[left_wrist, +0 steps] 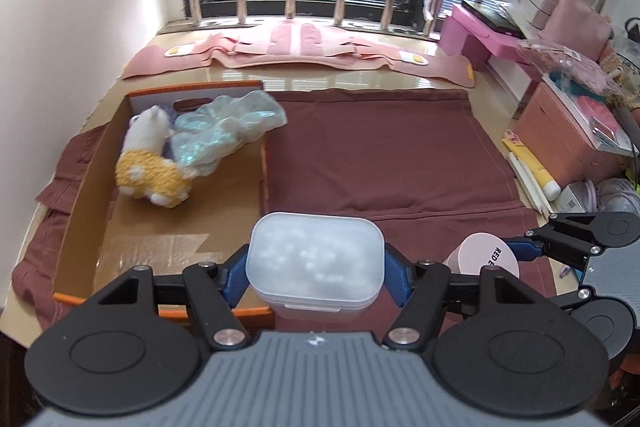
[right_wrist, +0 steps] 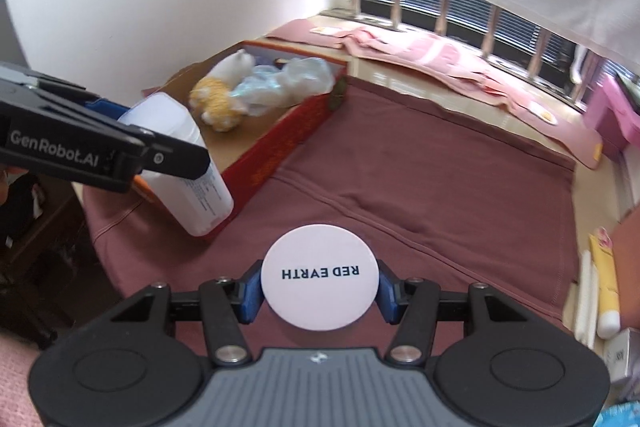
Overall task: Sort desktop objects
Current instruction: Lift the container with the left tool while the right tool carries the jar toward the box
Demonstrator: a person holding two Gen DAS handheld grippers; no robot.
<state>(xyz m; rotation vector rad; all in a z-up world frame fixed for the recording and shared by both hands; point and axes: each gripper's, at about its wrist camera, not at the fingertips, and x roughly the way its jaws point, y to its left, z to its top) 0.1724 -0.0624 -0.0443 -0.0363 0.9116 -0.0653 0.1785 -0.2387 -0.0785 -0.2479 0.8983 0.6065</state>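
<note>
My left gripper (left_wrist: 316, 277) is shut on a frosted white plastic box (left_wrist: 316, 263) and holds it above the near right corner of the cardboard box (left_wrist: 160, 247). The plastic box also shows in the right wrist view (right_wrist: 180, 163). My right gripper (right_wrist: 320, 293) is shut on a round white jar marked RED EARTH (right_wrist: 320, 277), held over the maroon cloth (right_wrist: 420, 179). The jar also shows in the left wrist view (left_wrist: 482, 255). In the cardboard box lie a yellow and white plush toy (left_wrist: 152, 163) and a crumpled clear bag (left_wrist: 224, 127).
Pink cloth (left_wrist: 304, 47) lies along the window sill. Pink boxes (left_wrist: 572, 131) and clutter stand at the right. A yellow tube (right_wrist: 604, 279) and white sticks lie at the cloth's right edge. A white wall is at the left.
</note>
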